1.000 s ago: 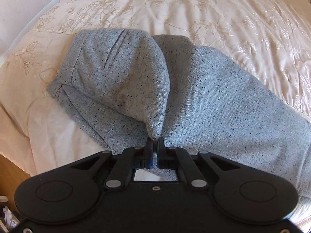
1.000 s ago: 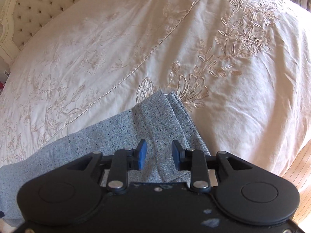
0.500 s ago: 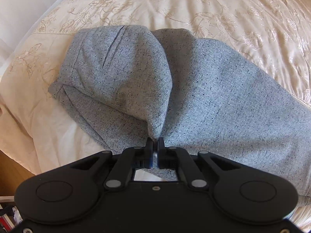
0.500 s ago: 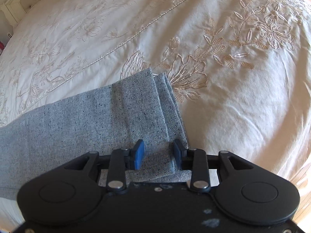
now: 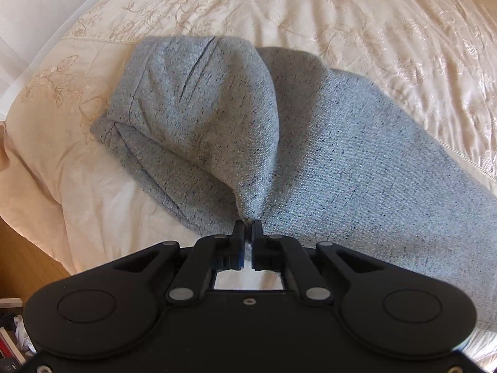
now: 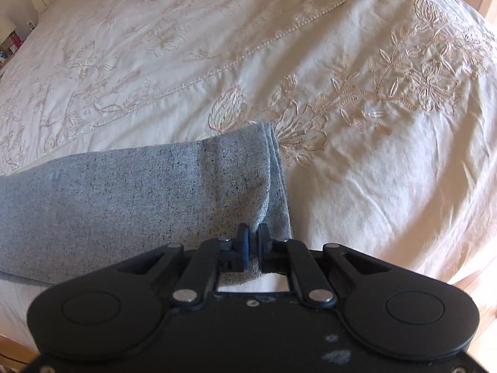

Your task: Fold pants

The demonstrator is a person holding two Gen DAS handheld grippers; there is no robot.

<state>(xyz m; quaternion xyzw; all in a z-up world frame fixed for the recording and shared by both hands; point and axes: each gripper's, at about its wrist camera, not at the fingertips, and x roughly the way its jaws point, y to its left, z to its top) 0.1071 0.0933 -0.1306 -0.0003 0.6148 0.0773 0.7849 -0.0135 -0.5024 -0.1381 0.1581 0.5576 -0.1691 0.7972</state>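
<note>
Since a second ago, the right gripper (image 6: 253,237) has been brought down from an open hover above the leg end and closed on the near corner of the hem, while the left gripper (image 5: 248,233) has been kept pinched on a raised peak of cloth near the waist end. Grey speckled pants (image 5: 341,161) are laid lengthwise across the embroidered cream bedspread (image 6: 341,46), near its front edge, the two legs stacked one upon the other. Both pairs of fingers are drawn narrow with fabric clamped between them. Each end seems to be held so that the garment can be lifted as one taut span and the hem carried over toward the waist. Only the top layers may be caught at the hem; this cannot be told
</note>
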